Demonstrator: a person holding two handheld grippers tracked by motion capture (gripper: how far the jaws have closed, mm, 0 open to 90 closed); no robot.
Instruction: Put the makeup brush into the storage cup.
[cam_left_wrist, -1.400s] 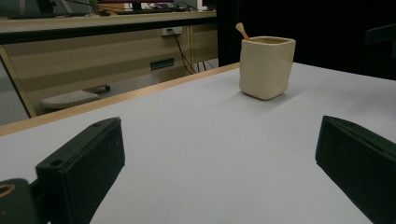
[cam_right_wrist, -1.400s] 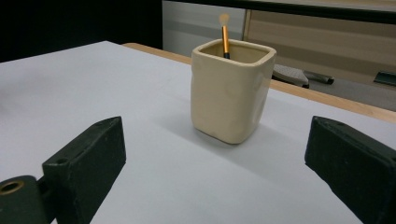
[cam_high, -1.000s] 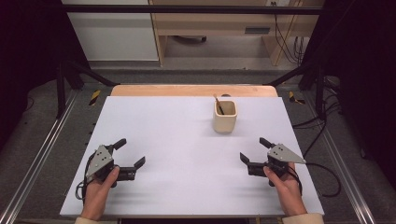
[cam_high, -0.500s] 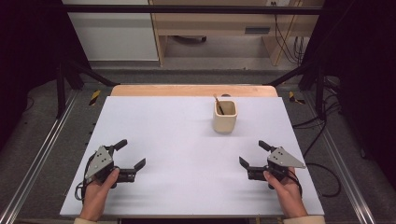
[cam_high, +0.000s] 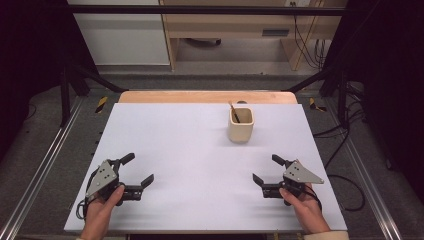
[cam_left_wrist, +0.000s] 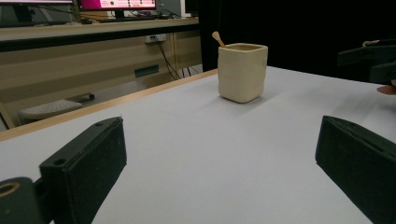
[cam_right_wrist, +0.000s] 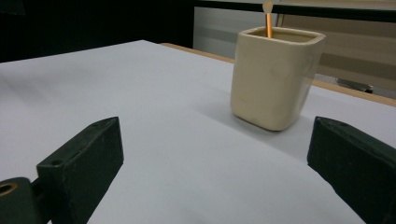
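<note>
Well left of the cream cup (cam_high: 241, 125), near the table's (cam_high: 200, 150) front edge, the left gripper (cam_high: 136, 174) rests spread wide and empty, unmoved. The cup stands upright toward the far edge, a wooden stick (cam_high: 234, 112) inside. Right of it, the right gripper (cam_high: 269, 170), equally wide and empty, has barely drifted rightward, so I judge no reach has begun.

White table (cam_high: 190, 150), cream cup (cam_high: 241, 125) on it
</note>
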